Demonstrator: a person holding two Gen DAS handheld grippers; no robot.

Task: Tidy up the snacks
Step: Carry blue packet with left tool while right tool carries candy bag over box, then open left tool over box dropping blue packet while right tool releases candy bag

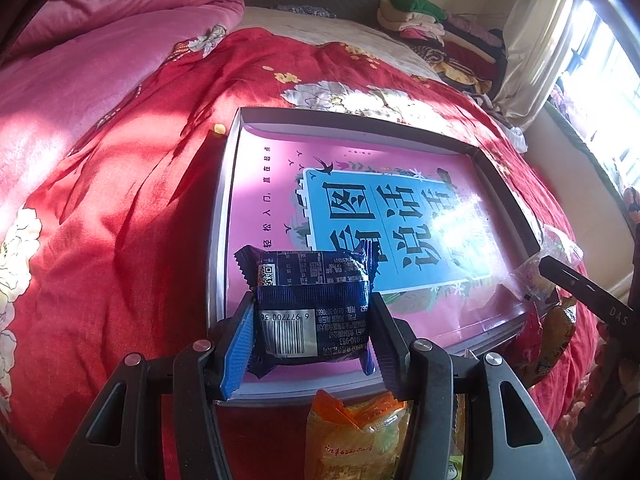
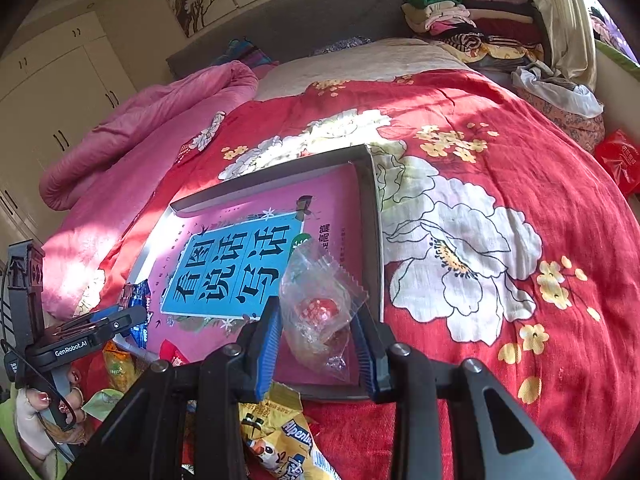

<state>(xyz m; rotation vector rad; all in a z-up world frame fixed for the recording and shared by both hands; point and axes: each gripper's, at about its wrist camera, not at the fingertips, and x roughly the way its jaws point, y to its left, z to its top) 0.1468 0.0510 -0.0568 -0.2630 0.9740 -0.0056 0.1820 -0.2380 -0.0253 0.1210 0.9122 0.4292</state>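
My left gripper (image 1: 312,312) is shut on a dark blue snack packet (image 1: 308,280) with a white barcode. It holds the packet just above the near end of a shallow grey box (image 1: 222,216) lined with a pink and blue printed sheet. My right gripper (image 2: 316,316) is shut on a clear plastic packet (image 2: 320,280) with a red sweet inside, over the box's near right corner (image 2: 374,220). In the left wrist view that clear packet (image 1: 534,276) shows at the right edge, with one of the right gripper's fingers (image 1: 576,284). The blue packet (image 2: 138,300) also shows at the left of the right wrist view.
The box lies on a red flowered bedspread (image 2: 460,240). Loose snacks lie in front of it: an orange bag (image 1: 352,428), a yellow Alpenliebe bag (image 2: 280,432) and a brown-yellow packet (image 1: 560,328). A pink quilt (image 1: 100,40) is heaped at the left, and folded clothes (image 2: 460,20) at the back. A hand (image 2: 36,408) holds the left gripper.
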